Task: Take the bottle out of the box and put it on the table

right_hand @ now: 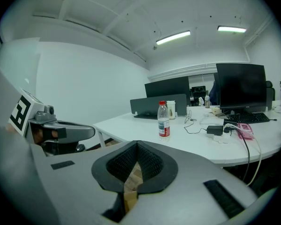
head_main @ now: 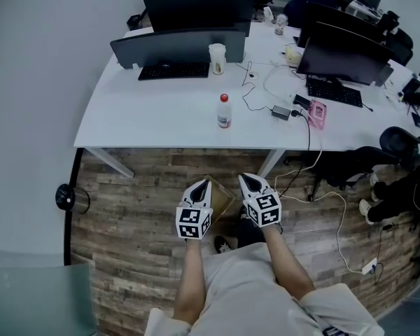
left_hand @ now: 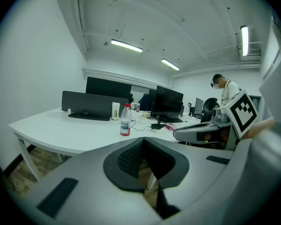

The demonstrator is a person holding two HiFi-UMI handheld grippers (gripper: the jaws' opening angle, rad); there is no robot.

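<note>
The clear plastic bottle with a red cap and red label is standing upright on the white curved table, so I am judging the placing as done. What is mattering now is a clean finish: I am aiming to hold both tools low and away from the table edge, so nothing nudges the bottle over. I am holding my left gripper clenched with nothing between its jaws, and my right gripper is clenched and empty too, its pads meeting. Both are hanging side by side above the brown cardboard box on the wooden plank floor, the box showing between them. In the head view the bottle is sitting at about twelve o'clock from the pair of grippers, well apart from them and beyond the table edge. In the left gripper view it is showing at about eleven o'clock of the jaws, in the right gripper view at about one o'clock.
</note>
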